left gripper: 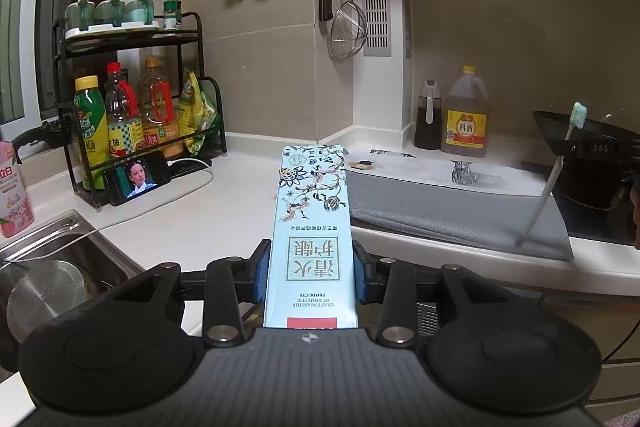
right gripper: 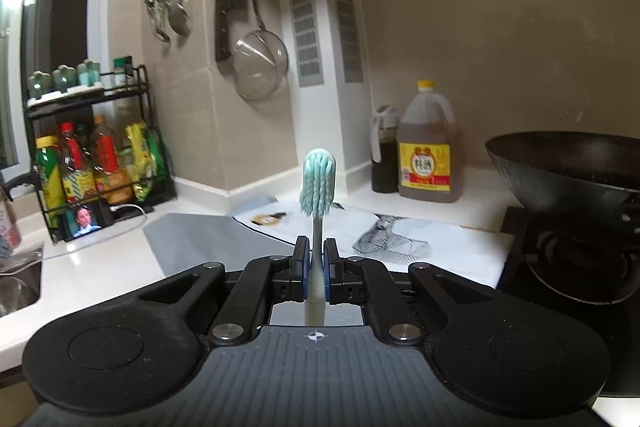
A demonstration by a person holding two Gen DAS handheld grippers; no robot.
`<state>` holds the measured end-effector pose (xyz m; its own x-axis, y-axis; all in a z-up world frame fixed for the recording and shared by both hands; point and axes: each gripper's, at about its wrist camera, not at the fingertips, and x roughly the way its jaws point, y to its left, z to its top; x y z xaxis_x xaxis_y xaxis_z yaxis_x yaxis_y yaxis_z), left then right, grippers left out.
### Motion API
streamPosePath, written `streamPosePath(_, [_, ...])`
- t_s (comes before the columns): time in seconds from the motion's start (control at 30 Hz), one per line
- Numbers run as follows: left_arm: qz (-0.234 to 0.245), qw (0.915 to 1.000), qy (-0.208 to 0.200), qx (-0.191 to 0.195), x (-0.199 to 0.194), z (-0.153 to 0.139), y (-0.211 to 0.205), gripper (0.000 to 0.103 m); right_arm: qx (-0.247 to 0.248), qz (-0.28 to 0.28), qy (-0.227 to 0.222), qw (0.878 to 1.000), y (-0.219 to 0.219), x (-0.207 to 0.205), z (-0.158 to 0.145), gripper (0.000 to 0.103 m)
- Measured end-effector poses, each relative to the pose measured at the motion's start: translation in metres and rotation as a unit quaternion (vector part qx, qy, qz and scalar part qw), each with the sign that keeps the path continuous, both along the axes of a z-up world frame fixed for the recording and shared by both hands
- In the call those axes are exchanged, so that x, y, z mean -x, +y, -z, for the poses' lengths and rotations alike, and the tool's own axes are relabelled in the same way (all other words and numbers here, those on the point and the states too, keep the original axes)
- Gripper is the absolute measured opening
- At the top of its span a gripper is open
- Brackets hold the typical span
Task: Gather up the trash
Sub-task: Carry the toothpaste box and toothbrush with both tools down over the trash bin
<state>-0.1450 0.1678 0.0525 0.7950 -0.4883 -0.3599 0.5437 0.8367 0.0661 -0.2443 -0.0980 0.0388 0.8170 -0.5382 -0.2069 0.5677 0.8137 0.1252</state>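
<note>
While left gripper (left gripper: 311, 269) pinches box (left gripper: 311, 227), right gripper (right gripper: 316, 267) pinches toothbrush (right gripper: 317, 187)

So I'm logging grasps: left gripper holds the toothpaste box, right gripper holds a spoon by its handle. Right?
Not quite. The right gripper is shut on a toothbrush, not a spoon, as the right wrist view shows. The left gripper does hold the toothpaste box.

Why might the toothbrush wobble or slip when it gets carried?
The right gripper pinches only the thin, smooth handle of the toothbrush, so it could swivel or slide. It looks light and stiff, so it probably won't droop.
</note>
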Motion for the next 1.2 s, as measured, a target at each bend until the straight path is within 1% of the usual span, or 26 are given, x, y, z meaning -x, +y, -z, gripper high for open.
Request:
streamPosePath(0.2, [0.000,1.0000,-0.003,-0.007,0.011,0.003,0.005,0.044,0.012,-0.040,-0.011,0.999,0.029,0.008,-0.008,0.008])
streamPosePath(0.43, [-0.002,0.9996,0.021,-0.018,0.015,0.020,0.012,0.044,0.015,-0.111,0.004,0.994,0.072,0.007,-0.006,0.008])
streamPosePath(0.6, [-0.006,0.9991,0.034,-0.026,0.019,0.035,0.014,0.044,0.001,-0.158,0.033,0.987,0.100,-0.004,0.009,0.008])
streamPosePath(0.73, [-0.009,0.9981,0.050,-0.034,0.017,0.049,0.014,0.044,-0.013,-0.180,0.059,0.982,0.115,-0.015,0.025,0.008])
streamPosePath(0.97, [-0.022,0.9955,0.075,-0.053,0.006,0.074,0.011,0.044,-0.029,-0.195,0.110,0.974,0.130,-0.036,0.059,0.008])
streamPosePath(1.2, [-0.024,0.9936,0.085,-0.071,0.000,0.092,0.006,0.044,-0.037,-0.200,0.141,0.969,0.131,-0.050,0.075,0.008])
